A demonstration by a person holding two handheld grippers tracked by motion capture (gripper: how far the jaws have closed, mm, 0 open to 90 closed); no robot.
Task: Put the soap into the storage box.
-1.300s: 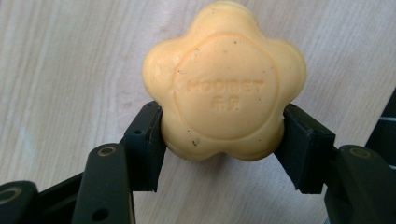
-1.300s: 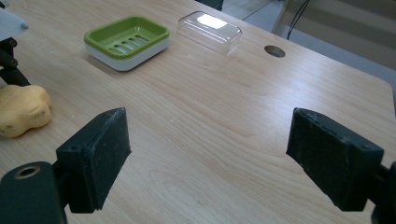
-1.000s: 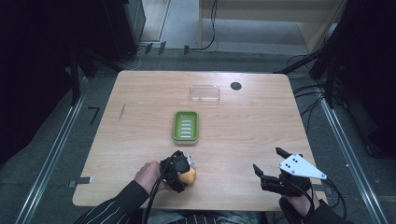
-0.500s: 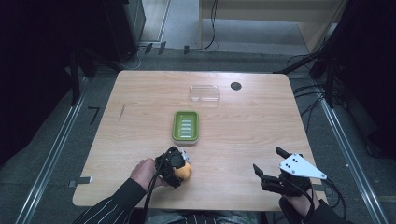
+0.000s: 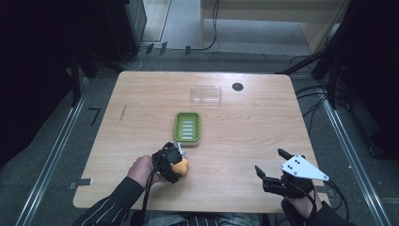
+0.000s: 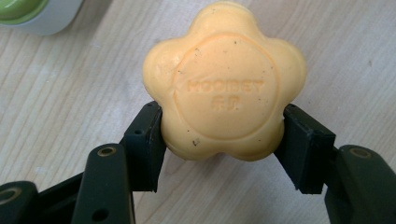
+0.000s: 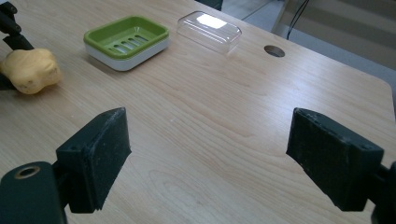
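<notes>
Your wooden table (image 5: pixel 244 141) takes up most of the high view, pale grain running left to right, with a small dark round hole (image 5: pixel 237 86) near its far edge at about 12 o'clock from the centre.

Next in size is the green soap dish (image 5: pixel 187 127), a slotted green tray on a white base, sitting close to the table's centre. At about 1 o'clock from it, well apart and near the far edge, lies the clear plastic lid (image 5: pixel 206 94), resting flat on the wood just beside the hole.

Your right gripper (image 5: pixel 268 174) sits at about 4 o'clock from the dish, near the table's front edge, with its grey three-cornered plate on top. Its jaws stand wide apart with nothing but bare wood between them.

Your left gripper (image 5: pixel 181 165) is at about 6 o'clock from the dish, just short of its near end. Its jaws are clamped on the soap (image 6: pixel 224 84), one pad against each side of its lower half.

The soap is the smallest thing: an orange, flower-shaped bar with a round stamped face and raised lettering. In the right gripper view it hangs just above the wood, at about 8 o'clock from the dish.
</notes>
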